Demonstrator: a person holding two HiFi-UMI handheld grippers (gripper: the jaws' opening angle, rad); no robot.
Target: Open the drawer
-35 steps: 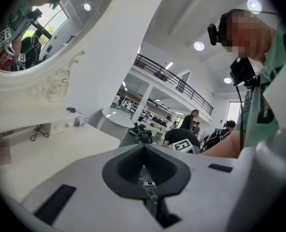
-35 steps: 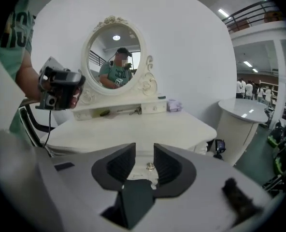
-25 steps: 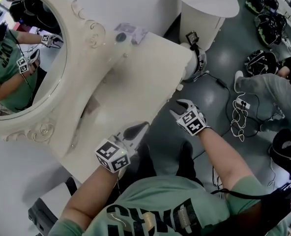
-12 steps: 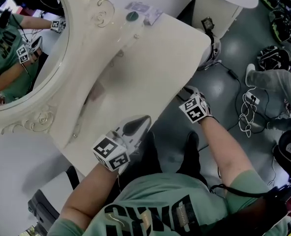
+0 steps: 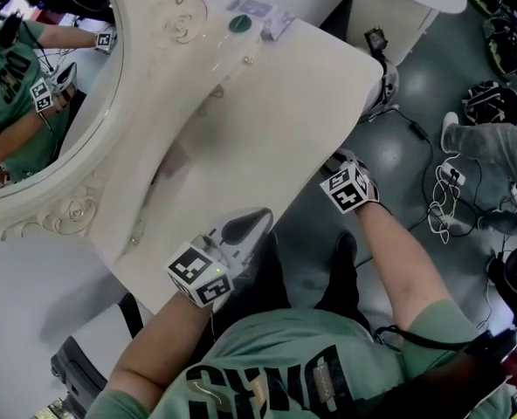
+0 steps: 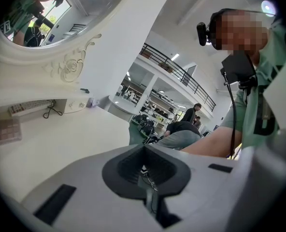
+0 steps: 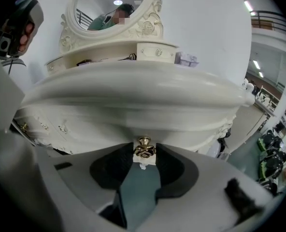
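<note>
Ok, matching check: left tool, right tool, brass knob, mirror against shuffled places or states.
1 left tool
2 right tool
3 brass knob
4 mirror

a on the drawer front, under the tabletop
b shut, empty
c oval, behind the tabletop
d straddling the brass knob

Pairs: 1-b, 2-d, 3-a, 4-c. The right tool's jaws are closing, brass knob between them.

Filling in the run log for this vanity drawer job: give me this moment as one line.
phase: grasping | right gripper: jaws closing, brass drawer knob between them | left gripper: shut, empty, by tabletop edge
</note>
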